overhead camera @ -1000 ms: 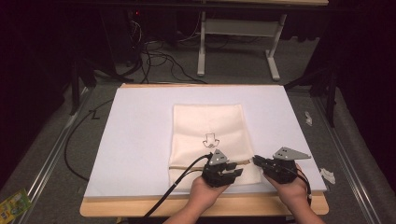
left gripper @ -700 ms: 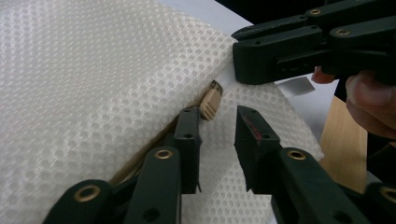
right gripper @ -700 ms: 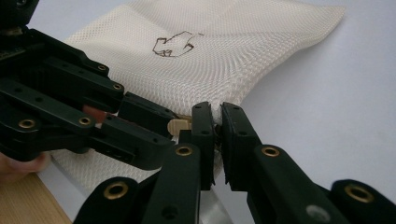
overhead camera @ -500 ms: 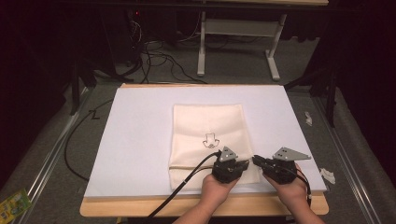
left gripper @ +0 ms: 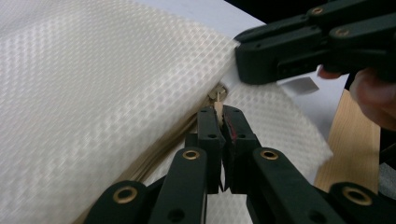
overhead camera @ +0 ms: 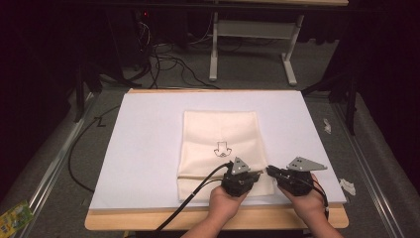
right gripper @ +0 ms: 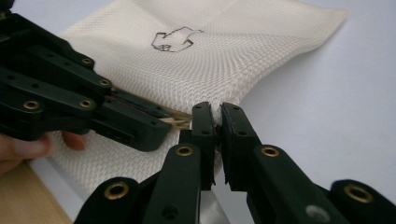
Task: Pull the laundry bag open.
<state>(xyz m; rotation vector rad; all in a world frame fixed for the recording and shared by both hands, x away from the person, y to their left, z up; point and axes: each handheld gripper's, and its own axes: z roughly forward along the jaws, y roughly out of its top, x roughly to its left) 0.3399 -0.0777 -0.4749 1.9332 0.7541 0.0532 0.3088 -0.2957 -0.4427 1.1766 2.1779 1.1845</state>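
High view: two grippers, left gripper (overhead camera: 241, 177) and right gripper (overhead camera: 277, 173), one pouch (overhead camera: 218, 134).

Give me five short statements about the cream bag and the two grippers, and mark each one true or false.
1. The cream bag lies on a white sheet. True.
2. The left gripper pinches a zipper pull. True.
3. The right gripper hangs open above the table. False: it is shut on the bag's edge.
4. The bag's print is red. False: it is a dark outline.
5. Both grippers work at the bag's near end. True.
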